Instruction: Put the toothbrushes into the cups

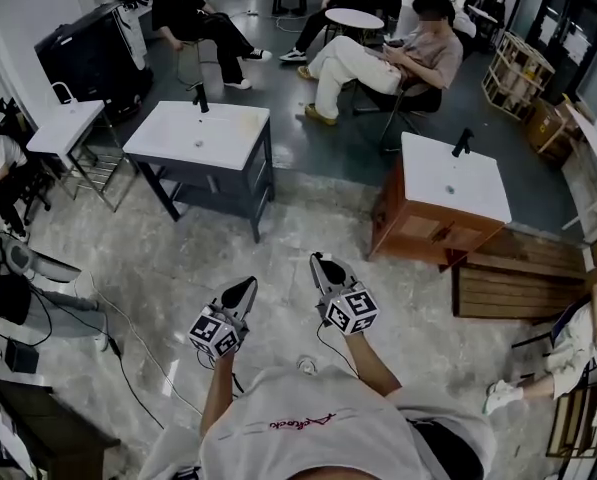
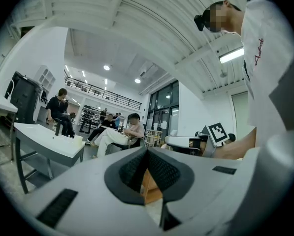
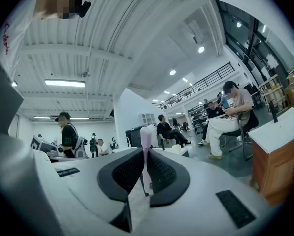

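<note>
Low in the centre of the head view, the right gripper (image 1: 322, 261) is clamped on a pale toothbrush (image 3: 146, 136), whose long axis stands upright across the jaws with the bristle end up. The left gripper (image 1: 245, 285) beside it has its jaws together on nothing. No cup is close: the likeliest is a small pale cup-like shape (image 2: 78, 138) on the white sink top (image 1: 178, 138), well ahead toward the upper left, so the brush-carrying hand probably must travel forward and left.
</note>
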A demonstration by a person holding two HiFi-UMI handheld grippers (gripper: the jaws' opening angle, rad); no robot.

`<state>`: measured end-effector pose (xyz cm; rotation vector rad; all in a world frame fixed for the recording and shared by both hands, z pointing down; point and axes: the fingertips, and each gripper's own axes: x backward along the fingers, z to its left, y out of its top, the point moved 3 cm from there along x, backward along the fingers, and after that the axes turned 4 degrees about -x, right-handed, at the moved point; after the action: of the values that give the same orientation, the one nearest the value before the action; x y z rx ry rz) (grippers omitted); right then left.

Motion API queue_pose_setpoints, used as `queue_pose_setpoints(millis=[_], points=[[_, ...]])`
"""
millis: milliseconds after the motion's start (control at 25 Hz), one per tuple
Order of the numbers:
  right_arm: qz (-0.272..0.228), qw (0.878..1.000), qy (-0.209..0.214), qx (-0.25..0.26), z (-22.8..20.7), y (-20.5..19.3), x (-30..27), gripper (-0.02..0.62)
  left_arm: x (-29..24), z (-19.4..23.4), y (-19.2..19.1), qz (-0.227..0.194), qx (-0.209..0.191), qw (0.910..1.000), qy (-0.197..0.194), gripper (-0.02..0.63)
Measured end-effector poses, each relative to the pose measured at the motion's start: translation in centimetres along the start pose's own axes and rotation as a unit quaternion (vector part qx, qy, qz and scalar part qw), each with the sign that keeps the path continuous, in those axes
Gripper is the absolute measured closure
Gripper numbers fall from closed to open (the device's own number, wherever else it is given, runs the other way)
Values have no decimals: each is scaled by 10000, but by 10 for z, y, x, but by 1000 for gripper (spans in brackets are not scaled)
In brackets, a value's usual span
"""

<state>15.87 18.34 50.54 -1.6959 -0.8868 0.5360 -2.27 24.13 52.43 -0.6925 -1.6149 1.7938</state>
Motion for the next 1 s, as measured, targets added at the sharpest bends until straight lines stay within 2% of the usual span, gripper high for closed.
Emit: queue_pose_setpoints(millis=[480, 1000], points=[[119, 9995, 282, 31, -26, 4, -1, 555, -33, -8, -3, -6, -62, 9998, 178, 597], [278, 9985, 479, 25, -40, -3, -10, 555, -47, -6, -16, -24, 38, 9994, 349, 597]])
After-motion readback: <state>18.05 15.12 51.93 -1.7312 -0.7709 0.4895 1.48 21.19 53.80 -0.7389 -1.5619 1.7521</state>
